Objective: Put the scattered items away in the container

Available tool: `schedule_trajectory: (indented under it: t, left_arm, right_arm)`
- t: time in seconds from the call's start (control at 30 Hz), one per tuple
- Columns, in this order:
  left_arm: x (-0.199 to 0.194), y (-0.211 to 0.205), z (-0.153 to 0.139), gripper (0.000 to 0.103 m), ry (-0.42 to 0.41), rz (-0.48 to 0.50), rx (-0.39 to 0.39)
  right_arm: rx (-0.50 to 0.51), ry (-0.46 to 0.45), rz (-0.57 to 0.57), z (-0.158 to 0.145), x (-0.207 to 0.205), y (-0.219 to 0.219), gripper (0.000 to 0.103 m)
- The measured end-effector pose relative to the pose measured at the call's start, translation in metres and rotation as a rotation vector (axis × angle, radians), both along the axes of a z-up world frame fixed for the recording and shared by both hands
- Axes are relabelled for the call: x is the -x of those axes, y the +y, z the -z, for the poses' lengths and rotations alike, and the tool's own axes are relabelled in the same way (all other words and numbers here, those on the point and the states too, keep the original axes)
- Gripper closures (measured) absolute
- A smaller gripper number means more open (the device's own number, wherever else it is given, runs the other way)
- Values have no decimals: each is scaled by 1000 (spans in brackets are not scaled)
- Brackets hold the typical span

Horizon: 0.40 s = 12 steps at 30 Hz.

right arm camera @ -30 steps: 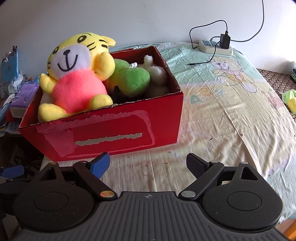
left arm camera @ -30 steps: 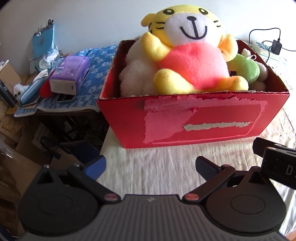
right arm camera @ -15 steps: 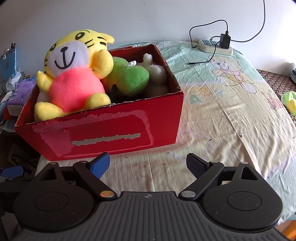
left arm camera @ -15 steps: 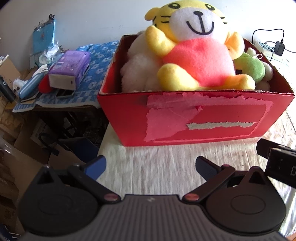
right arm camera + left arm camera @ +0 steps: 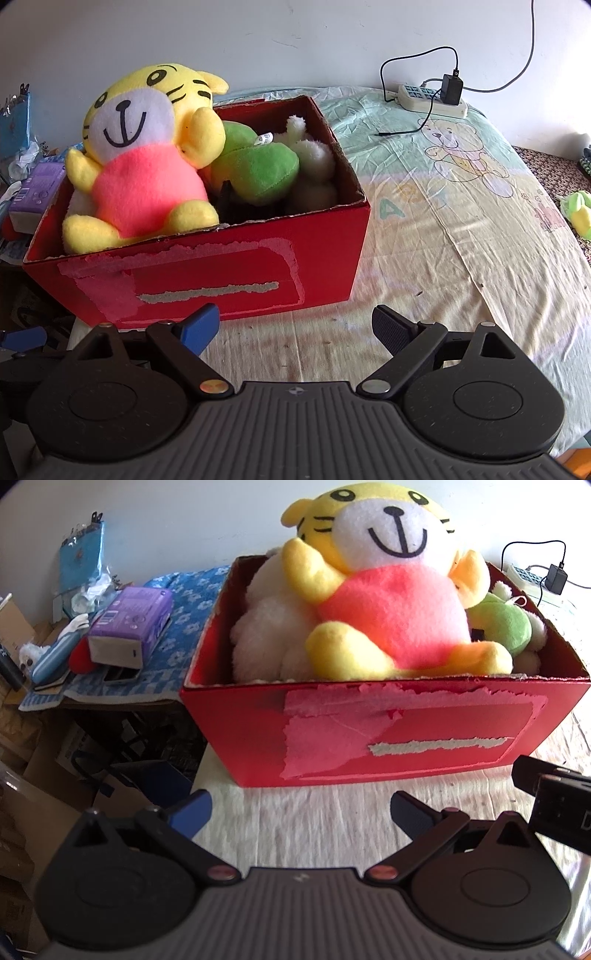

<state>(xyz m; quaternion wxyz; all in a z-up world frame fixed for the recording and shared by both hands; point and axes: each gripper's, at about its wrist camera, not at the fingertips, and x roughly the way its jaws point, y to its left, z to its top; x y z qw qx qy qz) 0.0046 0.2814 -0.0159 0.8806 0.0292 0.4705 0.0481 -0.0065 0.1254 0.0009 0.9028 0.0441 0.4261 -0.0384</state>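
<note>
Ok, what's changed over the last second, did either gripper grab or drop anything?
Neither. Both the left hand-held gripper and the right hand-held gripper stayed open and empty, and both eased closer to the red box, which now fills more of each view. The yellow tiger plush, green plush and white plush sit in the box as before.

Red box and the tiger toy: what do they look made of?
Red box: likely cardboard with a glossy red skin; the front label is torn off, leaving rough pale paper, and the rim is ragged. Tiger toy: soft plush fabric, matte and fuzzy, apparently stuffed.
</note>
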Motion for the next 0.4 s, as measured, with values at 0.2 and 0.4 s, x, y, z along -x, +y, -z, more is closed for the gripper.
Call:
schedule_trajectory:
  t: [0.2,0.4]
  left_arm:
    - [-5,2,-1,1,-12,-6,-2]
    - [-9,3,-4,1,-29,-5,-4]
  right_arm:
    - [1,-4,-2,-1,-5,1,11]
    - [-1,-14,1,-4,-8,2,11]
